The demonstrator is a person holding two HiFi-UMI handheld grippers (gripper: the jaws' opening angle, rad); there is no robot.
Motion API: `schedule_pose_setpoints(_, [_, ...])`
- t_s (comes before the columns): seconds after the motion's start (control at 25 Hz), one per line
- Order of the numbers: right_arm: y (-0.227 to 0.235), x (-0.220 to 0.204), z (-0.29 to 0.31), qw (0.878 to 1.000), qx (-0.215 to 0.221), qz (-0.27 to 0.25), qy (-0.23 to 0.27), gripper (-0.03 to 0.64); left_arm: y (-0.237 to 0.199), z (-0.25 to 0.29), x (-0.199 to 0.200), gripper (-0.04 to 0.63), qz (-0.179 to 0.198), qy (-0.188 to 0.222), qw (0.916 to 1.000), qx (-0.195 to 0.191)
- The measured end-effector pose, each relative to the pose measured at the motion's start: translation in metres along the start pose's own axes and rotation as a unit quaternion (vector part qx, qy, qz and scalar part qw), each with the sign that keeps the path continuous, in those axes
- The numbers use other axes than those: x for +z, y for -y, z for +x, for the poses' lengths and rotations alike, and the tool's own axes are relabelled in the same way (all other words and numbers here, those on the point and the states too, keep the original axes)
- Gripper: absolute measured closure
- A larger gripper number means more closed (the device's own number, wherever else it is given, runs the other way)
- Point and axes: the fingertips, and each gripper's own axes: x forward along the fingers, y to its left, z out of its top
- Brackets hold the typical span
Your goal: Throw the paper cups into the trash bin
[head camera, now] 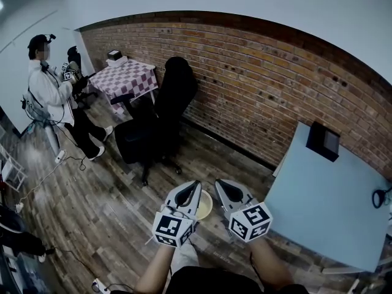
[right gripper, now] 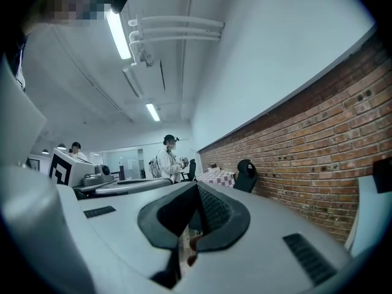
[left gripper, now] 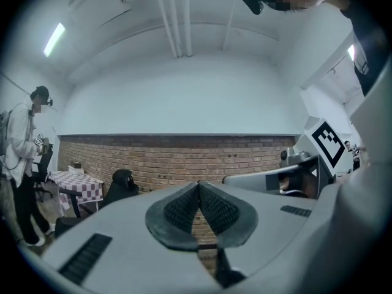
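Bystander (head camera: 52,94) in a white top stands far to the left of the fingers and well beyond them, next to a checked bench (head camera: 125,78) with a small box (head camera: 114,55) on its far end. A black chair (head camera: 160,118) sits ahead and slightly left of the left fingers, on the wood floor (head camera: 104,207), close to the brick wall (head camera: 257,78).

The left gripper (head camera: 193,187) is held low over the floor and points level toward the wall. Its fingers (left gripper: 177,210) are pressed together at the tips, and its own view shows nothing between the pads, only wall through the slit under them.

A pale paper cup (head camera: 205,207) shows just right of the left fingers, mouth up, in the gap between the two grippers. The left gripper's body covers part of it. It sits against or very near that gripper, and I cannot tell from any view whether either gripper holds it.

The right gripper (head camera: 223,187) is just right of the cup, side by side with the left one and pointing the same way. Its fingers (right gripper: 214,210) also meet tip to tip. The narrow slit below them shows only a blurred reddish patch.

Right of the right fingers stands a blue-grey bench (head camera: 324,207), well apart from them. A black box (head camera: 323,141) rests near its far edge by the wall.
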Motion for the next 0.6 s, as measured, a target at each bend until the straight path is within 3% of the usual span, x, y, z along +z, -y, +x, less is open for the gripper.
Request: schedule_pose_setpoints(0.6, [-0.015,0.024,-0.075,1.000,0.007,-0.009,0.026,0.620,0.073,-0.020,0.021,0.584,0.017,0.012,0.9998,-0.008])
